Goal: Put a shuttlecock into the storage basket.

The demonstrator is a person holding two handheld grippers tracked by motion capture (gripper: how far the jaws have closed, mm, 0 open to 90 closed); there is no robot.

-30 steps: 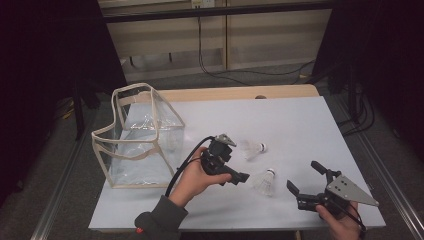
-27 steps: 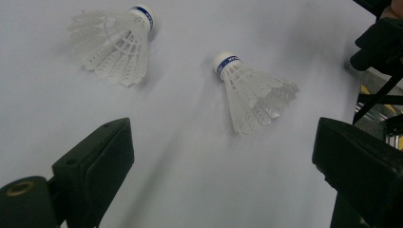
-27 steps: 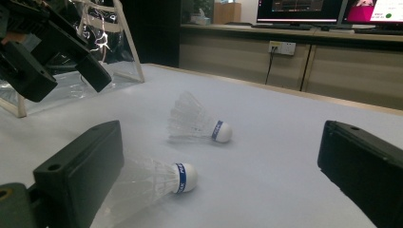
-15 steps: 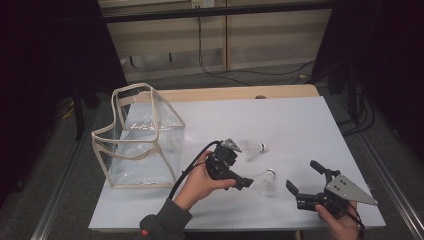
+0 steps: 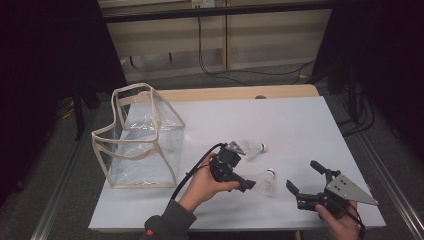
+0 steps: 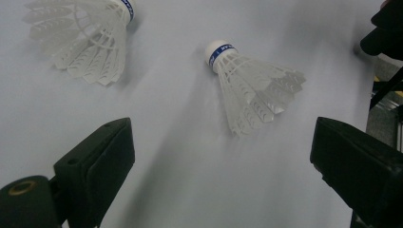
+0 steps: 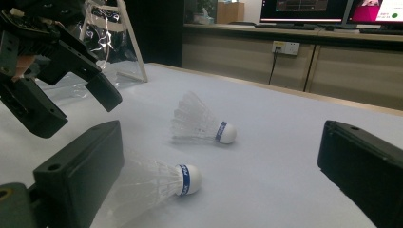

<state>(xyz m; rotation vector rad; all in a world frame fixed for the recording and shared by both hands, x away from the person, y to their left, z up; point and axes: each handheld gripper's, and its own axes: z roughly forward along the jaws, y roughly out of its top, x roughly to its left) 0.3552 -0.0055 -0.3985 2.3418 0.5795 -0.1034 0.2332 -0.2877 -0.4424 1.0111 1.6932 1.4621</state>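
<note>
Two white feather shuttlecocks with blue bands lie on the white table (image 5: 300,125). The near shuttlecock (image 5: 266,182) (image 6: 252,88) (image 7: 152,186) rests just ahead of my left gripper (image 5: 243,173) (image 6: 223,161), which is open with nothing between its jaws. Lying a little beyond it is the far shuttlecock (image 5: 253,149) (image 6: 85,40) (image 7: 199,122). My right gripper (image 5: 303,176) (image 7: 218,166) hovers open and empty near the front right edge, facing both shuttlecocks. The left gripper (image 7: 52,71) also appears at the upper left of the right gripper view.
A clear plastic bag with beige trim (image 5: 140,137) (image 7: 114,33) stands open at the table's left side. Cables trail from both grippers. A wooden strip (image 5: 240,93) runs along the table's far edge, with cabinets behind it.
My left gripper has moved right and toward the front edge, closing in on the near shuttlecock. The right gripper has hardly moved.
</note>
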